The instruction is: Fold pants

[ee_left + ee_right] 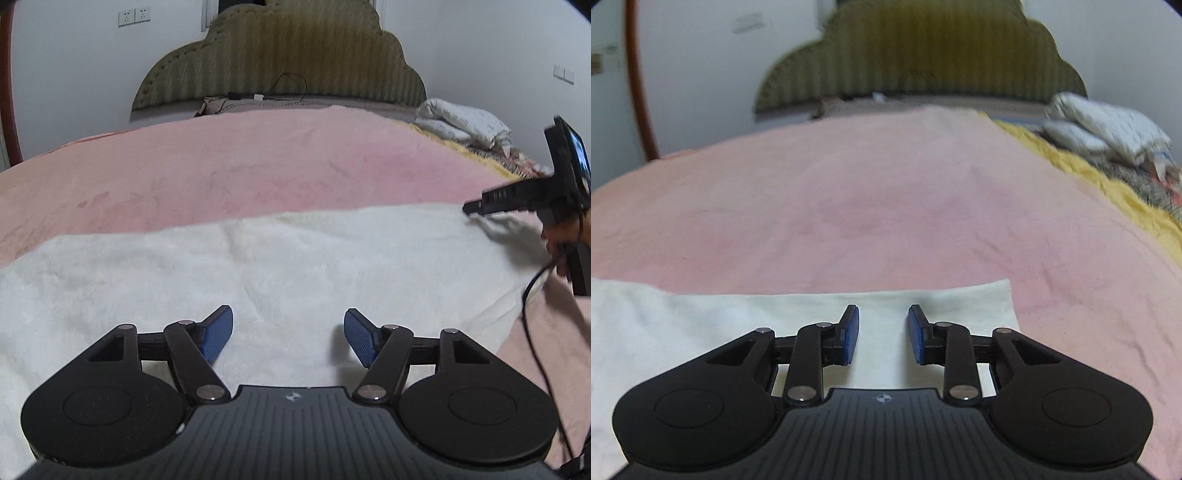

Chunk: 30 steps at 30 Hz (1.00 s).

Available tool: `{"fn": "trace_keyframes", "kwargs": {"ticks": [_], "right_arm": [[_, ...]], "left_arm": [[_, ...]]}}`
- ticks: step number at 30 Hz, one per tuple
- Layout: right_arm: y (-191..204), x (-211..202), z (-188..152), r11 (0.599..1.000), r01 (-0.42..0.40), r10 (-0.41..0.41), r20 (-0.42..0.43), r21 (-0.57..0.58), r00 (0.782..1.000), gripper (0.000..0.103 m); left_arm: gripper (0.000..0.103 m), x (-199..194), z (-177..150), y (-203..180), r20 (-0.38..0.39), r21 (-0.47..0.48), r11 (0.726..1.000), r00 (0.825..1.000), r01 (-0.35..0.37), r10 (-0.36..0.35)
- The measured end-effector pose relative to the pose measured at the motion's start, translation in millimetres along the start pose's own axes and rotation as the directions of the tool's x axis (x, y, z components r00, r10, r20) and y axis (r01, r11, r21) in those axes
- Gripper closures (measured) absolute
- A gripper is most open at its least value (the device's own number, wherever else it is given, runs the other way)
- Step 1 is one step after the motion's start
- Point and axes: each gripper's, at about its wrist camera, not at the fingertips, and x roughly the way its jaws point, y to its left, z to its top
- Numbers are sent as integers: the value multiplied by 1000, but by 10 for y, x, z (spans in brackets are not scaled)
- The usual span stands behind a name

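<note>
Pants (258,266) lie flat on pink bed (258,166); left tool (288,334) and right tool (882,332) hover above, jaws apart, empty.

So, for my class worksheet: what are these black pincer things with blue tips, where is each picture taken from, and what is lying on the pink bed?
Each picture comes from a camera mounted on a hand-held two-finger gripper, looking forward along its fingers. One view shows the left gripper, the other the right gripper; a person holds one in each hand. The right one also appears at the edge of the left view. Below them a fluffy white pair of pants lies flat on the pink blanket of a bed with an olive padded headboard. A folded white quilt sits at the far right. Both grippers are open and hold nothing.
</note>
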Motion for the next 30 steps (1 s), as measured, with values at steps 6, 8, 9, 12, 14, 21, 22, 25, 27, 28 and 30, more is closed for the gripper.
{"fn": "trace_keyframes", "kwargs": {"ticks": [6,8,9,12,14,21,22,25,27,28,30], "right_arm": [[-178,-409,-126,981,-90,73,102,170,992,73],[-107,-576,-277,981,-132,117,113,141,987,62],[-87,-627,-350,981,-146,132,110,131,985,59],[-73,-569,-497,994,-91,86,69,68,994,39],[-131,-477,-542,998,-62,60,83,29,995,40],[-124,-867,-644,987,-127,109,164,103,980,39],[-87,-902,-683,985,-148,134,152,87,979,39],[21,-840,-781,993,-121,121,75,-1,990,39],[-33,-835,-820,1000,-27,27,112,-2,993,39],[-125,-891,-812,998,-3,-5,145,60,989,39],[-354,-1067,-791,975,-13,-36,218,220,975,39]], "left_arm": [[32,-51,-1,-106,41,40,999,999,6,-7],[32,-33,-16,-122,45,29,999,999,15,-16],[31,-9,-36,-145,41,31,999,999,14,-15],[30,29,-92,-208,42,65,998,999,-10,7],[29,6,-111,-253,52,87,996,998,-23,18],[27,-81,-62,-192,89,31,999,996,9,-12],[27,-56,-71,-196,78,32,999,997,6,-8],[26,20,-125,-226,55,58,998,998,-13,10],[23,4,-137,-240,64,74,997,998,-12,7],[18,6,-143,-240,65,75,997,998,-9,4],[13,21,-147,-235,60,72,997,998,-13,9]]}}
